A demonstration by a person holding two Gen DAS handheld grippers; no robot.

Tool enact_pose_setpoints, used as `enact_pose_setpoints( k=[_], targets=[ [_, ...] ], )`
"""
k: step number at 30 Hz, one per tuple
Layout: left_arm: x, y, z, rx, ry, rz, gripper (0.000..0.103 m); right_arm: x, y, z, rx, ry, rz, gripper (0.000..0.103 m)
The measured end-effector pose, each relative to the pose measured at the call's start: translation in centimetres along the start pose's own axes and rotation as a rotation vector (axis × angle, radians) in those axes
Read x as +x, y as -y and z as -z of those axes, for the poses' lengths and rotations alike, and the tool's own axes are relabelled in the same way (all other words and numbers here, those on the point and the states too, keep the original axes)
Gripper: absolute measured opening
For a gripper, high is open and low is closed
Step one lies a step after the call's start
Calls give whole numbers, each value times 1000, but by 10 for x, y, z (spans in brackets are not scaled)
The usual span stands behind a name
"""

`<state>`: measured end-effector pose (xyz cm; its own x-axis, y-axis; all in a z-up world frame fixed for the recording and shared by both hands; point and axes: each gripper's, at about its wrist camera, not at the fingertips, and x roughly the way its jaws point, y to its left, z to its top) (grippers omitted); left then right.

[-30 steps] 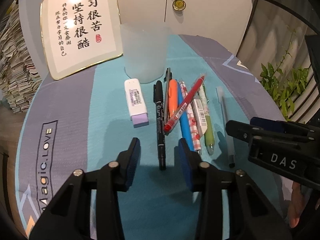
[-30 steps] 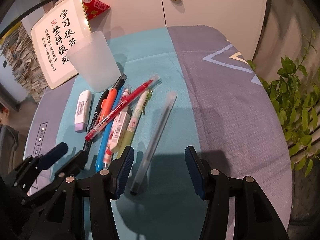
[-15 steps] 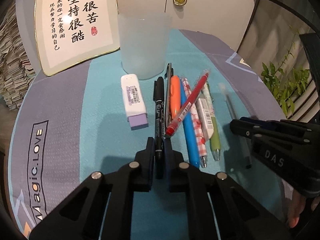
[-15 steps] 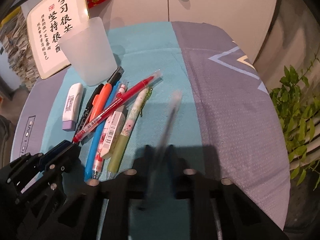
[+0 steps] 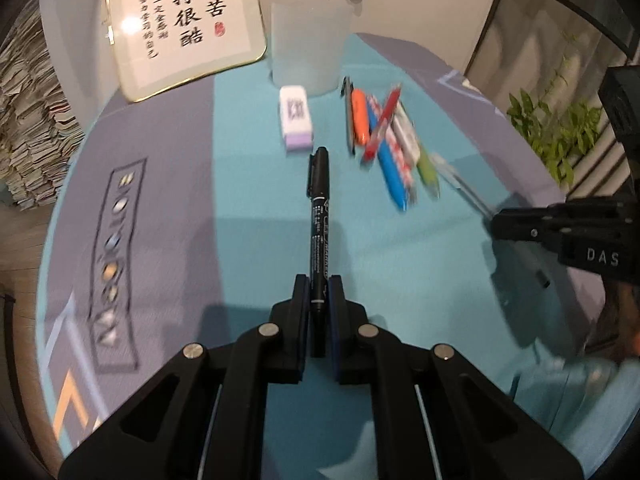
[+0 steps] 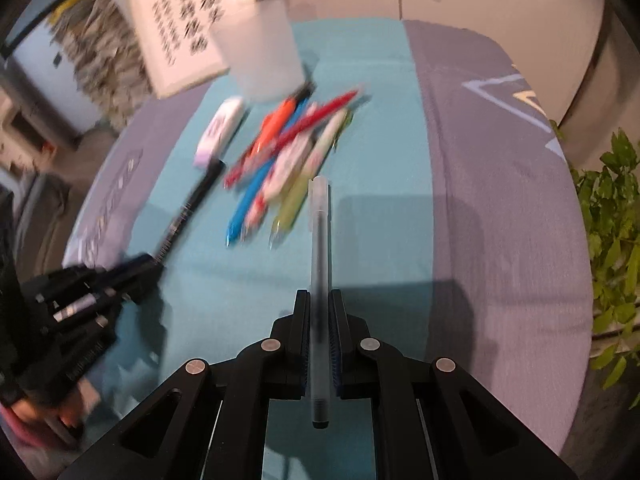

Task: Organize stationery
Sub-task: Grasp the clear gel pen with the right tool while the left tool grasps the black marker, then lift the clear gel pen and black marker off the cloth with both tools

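Observation:
My left gripper is shut on a black marker and holds it above the table, tip pointing away. My right gripper is shut on a frosted clear pen, also lifted. A frosted plastic cup stands upright at the back. In front of it lie a white and purple eraser and a bunch of pens: orange, red, blue, green. The right gripper shows at the right of the left wrist view; the left gripper shows at the left of the right wrist view.
The round table has a teal and grey cloth. A gold-framed calligraphy board leans at the back left beside the cup. A potted plant stands off the table's right edge. Stacked papers lie to the left.
Both grippers closed on their pens and lifted them off the table: the left took the black marker out of the bunch, the right took the clear pen.

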<state>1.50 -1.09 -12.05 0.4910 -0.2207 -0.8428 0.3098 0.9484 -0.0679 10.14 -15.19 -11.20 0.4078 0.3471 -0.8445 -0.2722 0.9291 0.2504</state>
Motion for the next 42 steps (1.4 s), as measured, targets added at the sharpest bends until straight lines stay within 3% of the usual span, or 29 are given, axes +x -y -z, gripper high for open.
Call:
enact_pose_setpoints(
  k=[4, 6, 8, 9, 16, 23, 28, 35, 37, 39, 40, 42],
  targets=[
    [-5, 6, 9, 24, 1, -27, 10, -7, -2, 16, -16, 4, 29, 9],
    [-7, 7, 8, 21, 14, -37, 34, -11, -3, 18, -31, 20, 64, 10],
    [-10, 7, 3, 20, 37, -51, 51, -13, -4, 19, -44, 24, 89, 10],
    [-11, 8, -2, 24, 58, -58, 52, -13, -6, 19, -49, 27, 96, 11],
    [3, 8, -35, 16, 69, -50, 52, -10, -2, 4, -41, 45, 105, 27],
    [21, 8, -45, 4, 31, -36, 51, -10, -1, -10, -52, 94, 135, 28],
    [30, 8, -52, 4, 15, -22, 50, -2, -6, -20, -74, 50, 90, 28],
    [41, 14, -63, 37, 16, -42, 46, 15, -11, -29, -95, 12, 128, 28],
    [44, 17, -65, 66, 23, -58, 42, 16, -11, -30, -95, 14, 131, 28],
    [44, 20, -66, 86, 26, -42, 27, 15, -9, -31, -86, 12, 126, 26],
    [44, 21, -65, 90, 24, -42, 23, 14, -9, -31, -81, 13, 125, 16],
    [44, 19, -66, 81, 19, -31, 12, 13, -8, -30, -74, 13, 111, 13]
  ],
)
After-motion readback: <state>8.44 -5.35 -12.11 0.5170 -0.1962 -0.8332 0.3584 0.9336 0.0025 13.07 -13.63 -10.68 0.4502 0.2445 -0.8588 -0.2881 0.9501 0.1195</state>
